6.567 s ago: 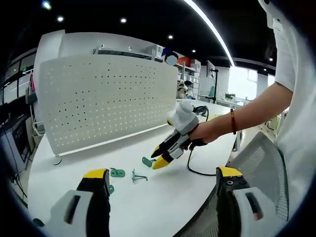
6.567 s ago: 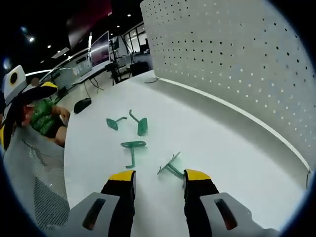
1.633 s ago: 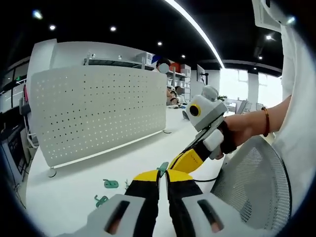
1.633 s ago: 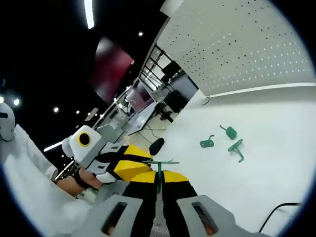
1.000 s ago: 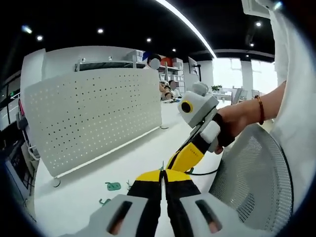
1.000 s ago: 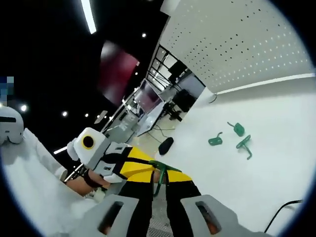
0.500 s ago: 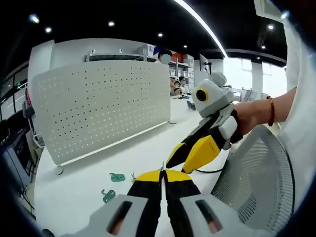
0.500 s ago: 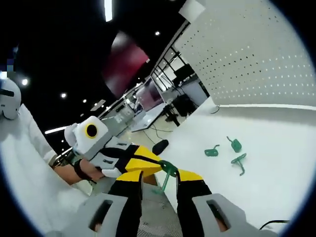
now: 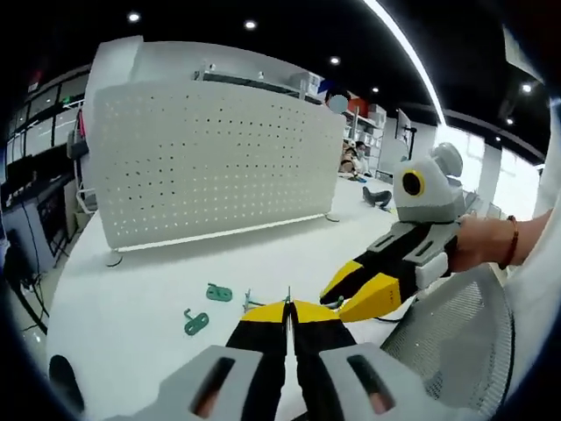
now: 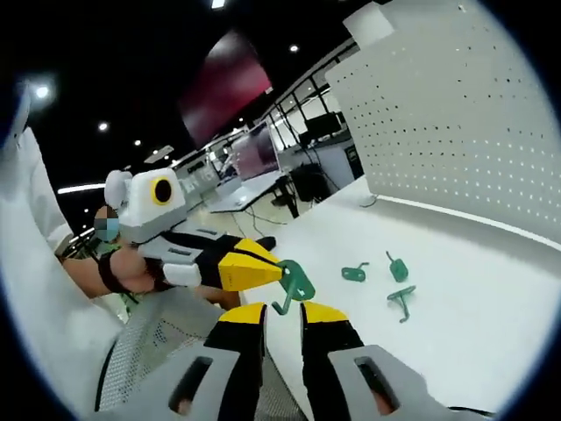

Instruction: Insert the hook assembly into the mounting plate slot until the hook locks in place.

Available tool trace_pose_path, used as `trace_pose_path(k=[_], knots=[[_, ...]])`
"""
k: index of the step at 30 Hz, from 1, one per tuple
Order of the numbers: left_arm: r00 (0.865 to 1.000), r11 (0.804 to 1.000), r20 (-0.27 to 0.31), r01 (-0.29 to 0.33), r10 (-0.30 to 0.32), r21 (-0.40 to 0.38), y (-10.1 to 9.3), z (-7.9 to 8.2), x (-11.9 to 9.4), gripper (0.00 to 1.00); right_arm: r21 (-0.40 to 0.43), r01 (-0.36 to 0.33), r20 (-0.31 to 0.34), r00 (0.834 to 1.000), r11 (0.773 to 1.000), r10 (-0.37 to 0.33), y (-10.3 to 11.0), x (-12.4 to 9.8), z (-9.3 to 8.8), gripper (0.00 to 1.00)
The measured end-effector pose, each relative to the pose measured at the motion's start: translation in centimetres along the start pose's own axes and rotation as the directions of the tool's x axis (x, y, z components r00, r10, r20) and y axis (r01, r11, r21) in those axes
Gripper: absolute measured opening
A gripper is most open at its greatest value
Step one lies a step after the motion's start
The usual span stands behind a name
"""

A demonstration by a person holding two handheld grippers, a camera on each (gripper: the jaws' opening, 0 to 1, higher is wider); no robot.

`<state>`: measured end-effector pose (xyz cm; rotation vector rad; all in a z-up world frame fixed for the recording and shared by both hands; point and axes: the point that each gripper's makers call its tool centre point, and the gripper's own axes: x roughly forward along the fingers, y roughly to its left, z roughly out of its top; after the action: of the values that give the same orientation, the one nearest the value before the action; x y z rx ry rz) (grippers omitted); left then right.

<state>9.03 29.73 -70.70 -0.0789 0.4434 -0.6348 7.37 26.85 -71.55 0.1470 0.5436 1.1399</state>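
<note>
My left gripper (image 9: 289, 309) is shut on a green hook; in the left gripper view only the hook's thin edge (image 9: 288, 295) pokes up between the tips. The right gripper view shows the hook (image 10: 295, 282) broadside, pinched in the left gripper's yellow tip (image 10: 251, 263) coming in from the left. My right gripper (image 10: 283, 314) stands open just under the hook's tail, its jaws a narrow gap apart. The right gripper (image 9: 361, 288) enters the left gripper view from the right. The white perforated mounting plate (image 9: 210, 167) (image 10: 456, 132) stands upright on the table's far side.
Three more green hooks lie on the white table (image 9: 140, 289): (image 9: 219, 292), (image 9: 196, 323), (image 9: 252, 304); seen also as hooks (image 10: 355, 273), (image 10: 397, 267), (image 10: 401, 300). A mesh chair back (image 9: 438, 342) (image 10: 149, 351) is close below both grippers. A person's hand (image 9: 486, 250) holds the right gripper.
The right gripper picked a hook off the table, then both grippers met in the air. The left shut on the hook, the right let go, and its jaws have since narrowed.
</note>
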Motion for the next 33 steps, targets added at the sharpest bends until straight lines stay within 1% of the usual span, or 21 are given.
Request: trace_pose_path(k=[3, 7, 10, 15, 22, 25, 26, 27, 29, 30, 31, 33], knots=[[1.0, 1.0, -0.004, -0.008, 0.008, -0.031, 0.2, -0.1, 0.0, 0.02, -0.007, 0.011, 0.021, 1.0, 1.0, -0.011, -0.1, -0.1, 0.3, 0.09], [1.0, 0.998, -0.008, -0.014, 0.013, -0.06, 0.1, -0.2, 0.0, 0.02, -0.034, 0.033, 0.019, 0.999, 0.999, -0.032, -0.1, 0.0, 0.2, 0.06], [1.0, 0.995, -0.018, -0.02, 0.018, -0.095, 0.1, -0.3, 0.1, 0.02, -0.075, 0.057, 0.016, 0.998, 0.996, -0.056, 0.0, 0.3, 0.1, 0.05], [1.0, 0.993, -0.016, -0.02, 0.018, -0.115, 0.0, -0.1, 0.2, 0.02, -0.087, 0.085, 0.021, 0.996, 0.993, -0.084, -0.1, 0.7, 0.3, 0.04], [1.0, 0.993, -0.012, -0.005, 0.004, -0.117, -0.6, 0.1, 0.3, 0.02, -0.084, 0.113, 0.014, 0.994, 0.99, -0.112, -0.5, 0.9, 0.2, 0.03], [1.0, 0.995, -0.016, -0.006, 0.005, -0.096, -1.1, 0.3, 0.6, 0.02, -0.071, 0.144, 0.01, 0.99, 0.987, -0.144, -1.0, 0.9, 0.1, 0.02], [1.0, 0.995, -0.017, -0.005, 0.004, -0.095, -1.1, 0.3, 0.7, 0.02, -0.07, 0.167, 0.013, 0.986, 0.984, -0.166, -1.4, 0.8, 0.1, 0.02], [1.0, 0.995, -0.018, -0.005, 0.004, -0.095, -1.1, 0.3, 0.7, 0.02, -0.07, 0.165, 0.015, 0.986, 0.984, -0.164, -1.4, 0.8, 0.1, 0.02], [1.0, 0.995, -0.018, -0.008, 0.006, -0.1, -1.1, 0.3, 0.8, 0.02, -0.036, 0.165, 0.008, 0.986, 0.986, -0.165, -1.4, 0.8, 0.0, 0.02], [1.0, 0.995, -0.019, -0.005, 0.003, -0.097, -1.1, 0.2, 0.8, 0.02, -0.038, 0.17, 0.008, 0.985, 0.985, -0.17, -1.5, 0.8, 0.0, 0.02], [1.0, 0.997, -0.023, 0.002, -0.004, -0.082, -1.2, 0.1, 0.9, 0.02, -0.06, 0.164, -0.007, 0.986, 0.985, -0.164, -1.4, 0.7, -0.2, 0.01], [1.0, 1.0, -0.025, 0.01, -0.01, -0.023, -1.2, 0.0, 0.9, 0.02, -0.064, 0.164, -0.011, 0.986, 0.984, -0.165, -1.2, 0.7, -0.4, 0.01]])
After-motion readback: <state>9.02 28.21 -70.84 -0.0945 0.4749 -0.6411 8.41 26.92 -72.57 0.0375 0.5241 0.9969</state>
